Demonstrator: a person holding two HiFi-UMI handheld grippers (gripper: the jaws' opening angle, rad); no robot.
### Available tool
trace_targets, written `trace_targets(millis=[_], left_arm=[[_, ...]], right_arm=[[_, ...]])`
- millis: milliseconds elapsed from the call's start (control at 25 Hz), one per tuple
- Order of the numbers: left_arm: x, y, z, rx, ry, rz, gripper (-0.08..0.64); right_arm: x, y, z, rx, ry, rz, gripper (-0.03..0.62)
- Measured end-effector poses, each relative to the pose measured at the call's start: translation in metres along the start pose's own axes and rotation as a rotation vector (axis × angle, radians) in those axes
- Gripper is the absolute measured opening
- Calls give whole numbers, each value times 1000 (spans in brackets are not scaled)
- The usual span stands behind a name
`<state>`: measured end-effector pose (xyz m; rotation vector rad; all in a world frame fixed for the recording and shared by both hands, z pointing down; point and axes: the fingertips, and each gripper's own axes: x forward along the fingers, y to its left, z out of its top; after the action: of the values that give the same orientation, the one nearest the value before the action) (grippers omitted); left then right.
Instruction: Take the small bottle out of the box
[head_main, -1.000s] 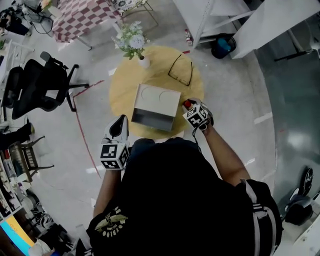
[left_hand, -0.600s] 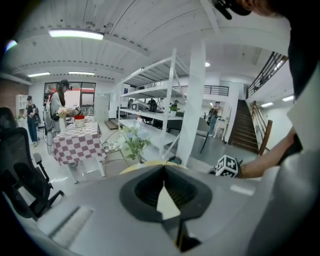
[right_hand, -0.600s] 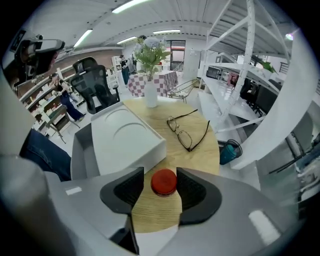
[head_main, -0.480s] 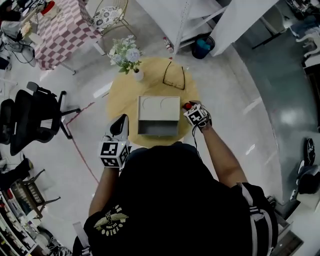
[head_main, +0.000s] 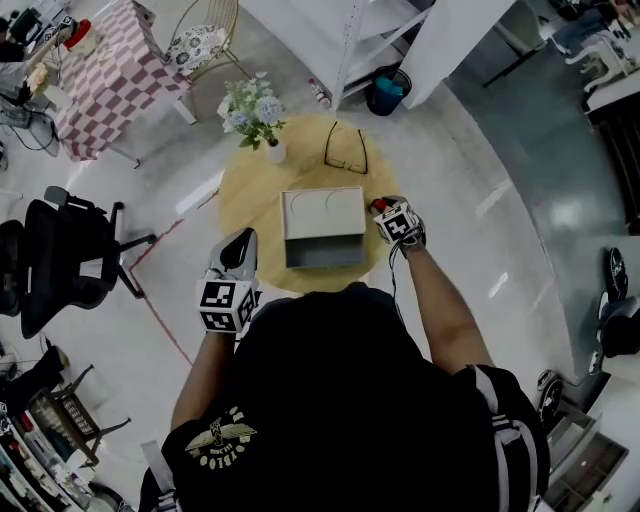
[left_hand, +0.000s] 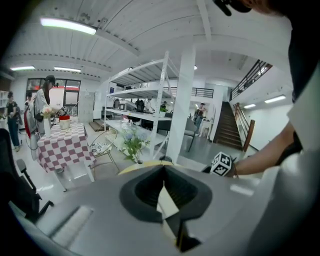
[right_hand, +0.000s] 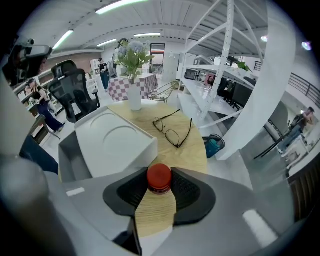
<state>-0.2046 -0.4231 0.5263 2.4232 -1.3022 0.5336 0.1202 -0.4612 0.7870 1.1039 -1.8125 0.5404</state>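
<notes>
A small bottle with a red cap (right_hand: 159, 178) stands upright between the pads of my right gripper (right_hand: 159, 184), whose jaws have just been closing on it. In the head view the small bottle (head_main: 378, 206) is held over the round wooden table (head_main: 255, 195), just right of the pale box (head_main: 322, 212). The box's open side faces me, and its inside is dark. My left gripper (head_main: 240, 238) hovers at the table's left front edge, apart from the box, fingertips together and holding nothing. In the left gripper view my left gripper (left_hand: 163, 170) points toward the table.
A pair of black glasses (head_main: 345, 148) lies on the far part of the table, and a white vase of flowers (head_main: 272, 148) stands at its back left. An office chair (head_main: 60, 260) is on the floor to the left. White shelving (right_hand: 225, 65) stands behind.
The head view has swung, so the box now sits square. My right gripper has rolled a little with the bottle beside the box. My left gripper has shifted slightly along the table edge.
</notes>
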Motion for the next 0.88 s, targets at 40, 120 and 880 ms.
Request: trace_targets(millis=[40, 120, 880], left_arm=[[-2, 0, 1, 3, -3, -5, 0], [-3, 0, 2, 7, -9, -15, 0], [42, -153, 65, 179, -102, -348, 0]], right_arm=[[-7, 0, 3, 12, -10, 4, 153], [-26, 0, 14, 23, -34, 13, 153], [-277, 29, 142, -254, -214, 191, 153]])
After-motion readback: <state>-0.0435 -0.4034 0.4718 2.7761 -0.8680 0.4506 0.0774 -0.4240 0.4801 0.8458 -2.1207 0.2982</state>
